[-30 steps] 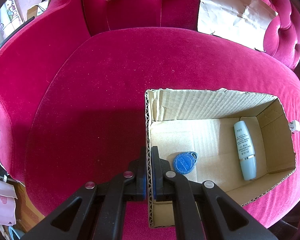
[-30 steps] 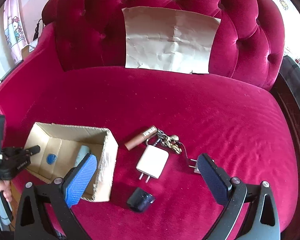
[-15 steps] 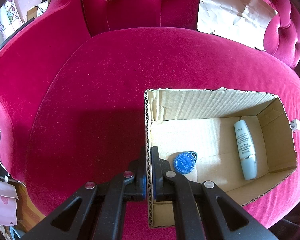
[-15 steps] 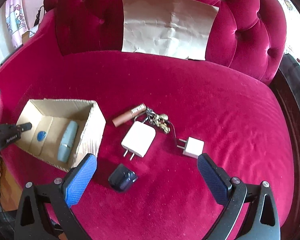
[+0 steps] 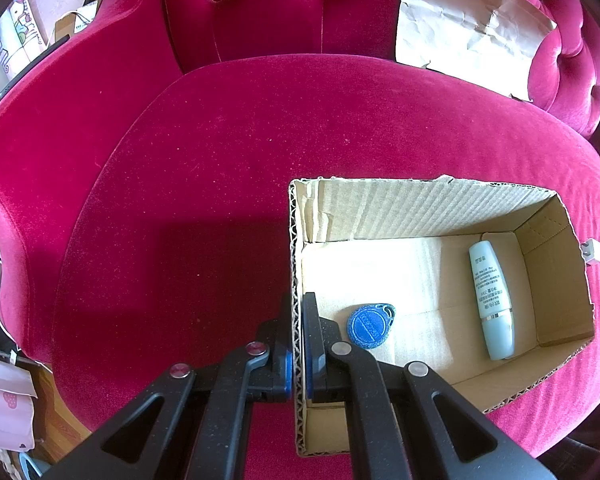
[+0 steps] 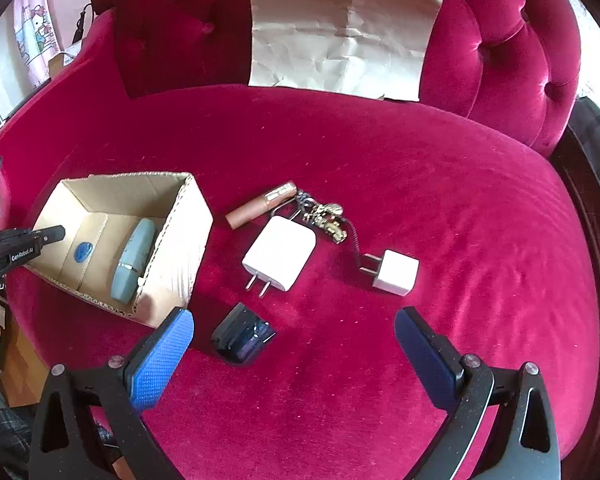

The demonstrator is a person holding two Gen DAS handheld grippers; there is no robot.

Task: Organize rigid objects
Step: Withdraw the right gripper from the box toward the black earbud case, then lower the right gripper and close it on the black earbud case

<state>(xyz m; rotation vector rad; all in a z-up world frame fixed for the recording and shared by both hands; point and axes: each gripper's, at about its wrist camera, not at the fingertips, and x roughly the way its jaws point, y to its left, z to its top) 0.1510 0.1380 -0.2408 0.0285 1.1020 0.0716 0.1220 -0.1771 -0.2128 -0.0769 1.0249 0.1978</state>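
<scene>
Behind box point(image 5: 556, 280) wall, charger point(image 5: 592, 251) half hidden; left jaws clamp wall, right jaws spread.

A deep pink velvet sofa point(image 6: 380, 168) with a button-tufted backrest fills both views. A creased sheet of brown paper point(image 6: 340, 32) leans against the backrest, its lower edge meeting the seat cushion. Past the sofa's armrest, at the upper left edge, hangs a pale pink cloth with a cartoon cat print point(image 6: 34, 28), with a dark cable point(image 6: 82, 24) just beside it, and a strip of wooden floor point(image 5: 56, 420) shows below the seat's front edge.
</scene>
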